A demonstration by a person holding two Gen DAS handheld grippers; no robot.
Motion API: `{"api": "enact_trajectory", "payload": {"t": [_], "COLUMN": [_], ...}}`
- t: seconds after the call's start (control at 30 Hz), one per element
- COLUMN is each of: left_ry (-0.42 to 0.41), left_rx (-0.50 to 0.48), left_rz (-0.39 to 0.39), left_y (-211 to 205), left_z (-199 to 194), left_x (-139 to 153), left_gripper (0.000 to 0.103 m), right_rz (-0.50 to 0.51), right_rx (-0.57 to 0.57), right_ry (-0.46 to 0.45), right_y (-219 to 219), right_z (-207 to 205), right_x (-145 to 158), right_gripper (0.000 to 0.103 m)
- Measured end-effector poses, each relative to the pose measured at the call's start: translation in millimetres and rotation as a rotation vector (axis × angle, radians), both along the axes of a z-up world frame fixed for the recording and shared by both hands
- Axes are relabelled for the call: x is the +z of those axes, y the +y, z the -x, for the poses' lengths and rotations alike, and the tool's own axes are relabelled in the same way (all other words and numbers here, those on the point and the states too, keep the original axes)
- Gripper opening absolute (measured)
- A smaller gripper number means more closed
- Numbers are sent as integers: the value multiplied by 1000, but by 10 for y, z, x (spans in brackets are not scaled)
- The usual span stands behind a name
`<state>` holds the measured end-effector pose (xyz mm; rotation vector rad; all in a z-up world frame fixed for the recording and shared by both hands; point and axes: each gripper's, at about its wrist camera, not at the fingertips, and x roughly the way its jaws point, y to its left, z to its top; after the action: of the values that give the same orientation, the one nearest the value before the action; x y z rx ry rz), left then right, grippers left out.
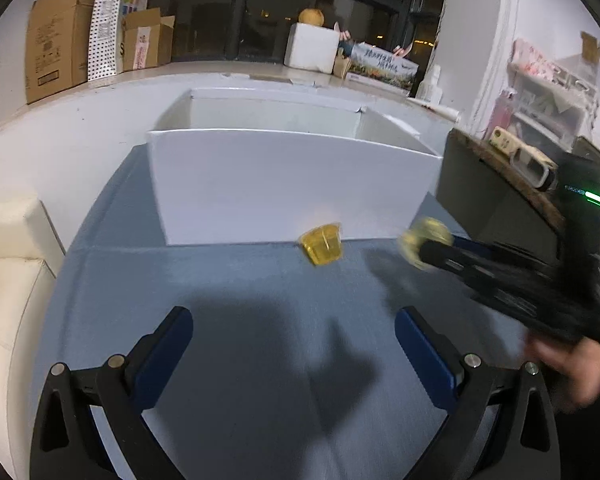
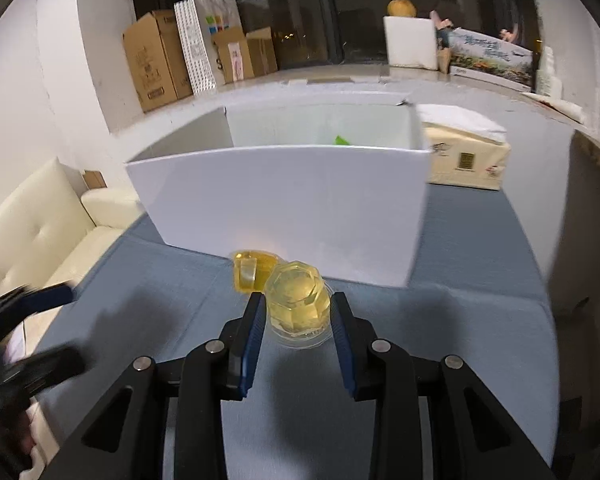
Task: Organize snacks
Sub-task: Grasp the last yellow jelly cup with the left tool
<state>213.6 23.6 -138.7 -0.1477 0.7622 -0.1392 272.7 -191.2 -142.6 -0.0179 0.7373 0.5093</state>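
Note:
My right gripper (image 2: 298,304) is shut on a pale yellow jelly cup (image 2: 296,294) and holds it over the blue table, in front of the white box (image 2: 284,196). It shows blurred in the left wrist view (image 1: 424,246). A second, amber jelly cup (image 1: 322,246) lies on its side on the table against the box's front wall; it also shows in the right wrist view (image 2: 252,270). My left gripper (image 1: 294,322) is open and empty, low over the table, short of the amber cup. A green item (image 2: 342,141) lies inside the box.
A tissue pack (image 2: 466,158) sits right of the box. A dark cabinet (image 1: 484,196) stands at the table's right. A cream sofa (image 2: 40,224) is to the left. Cardboard boxes (image 2: 156,60) and a paper bag line the window ledge behind.

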Motion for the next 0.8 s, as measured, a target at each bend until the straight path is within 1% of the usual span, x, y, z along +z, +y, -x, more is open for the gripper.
{"api": "enact_trajectory", "payload": {"t": [0.07,0.13,0.2,0.23,0.3,0.33,0.37,0.47,0.5,0.57,0.6,0.63,0.8], "left_ry": [8,25,34,38,53,65,77,109,111,115,128,135,105], "left_rx": [-8,17,24,23,44,43,35,39,32,12,12,10,-11], "left_rz": [3,-24,-37,-51,-126,-139,-128,-139,-134,-147,-167,-172,-172], "left_y": [-99,-211,-331,-395,-531,-571,-602,-643,-650,-678,-690,-691,-671], "left_z": [-196,-424,-647,-742,-942,-1010,-1092,-1199,-1213,-1220,-1225,-1216,-1090], "left_x": [-38,-88,-148,-167,-225,-256,-304,-418,-440,-476,-502,-519,-456], "left_gripper": [103,103,103,103,103,103,103,102,100,72,47,37,37], "right_rz": [-7,-14,-49,-42,-45,-47,-44,-50,-55,-55,-58,-64,-66], "right_rx": [-29,-55,-91,-97,-114,-118,-125,-134,-135,-135,-136,-134,-124], "right_ry": [-6,-2,9,7,16,17,16,17,17,17,19,22,20], "right_y": [-145,-259,-429,-466,-592,-580,-615,-683,-688,-710,-709,-701,-617], "right_z": [99,159,206,201,237,245,258,268,270,268,269,264,282], "right_x": [47,55,59,60,37,40,35,24,20,15,11,5,-15], "right_gripper": [36,36,36,36,36,36,36,36,36,36,36,36,36]}}
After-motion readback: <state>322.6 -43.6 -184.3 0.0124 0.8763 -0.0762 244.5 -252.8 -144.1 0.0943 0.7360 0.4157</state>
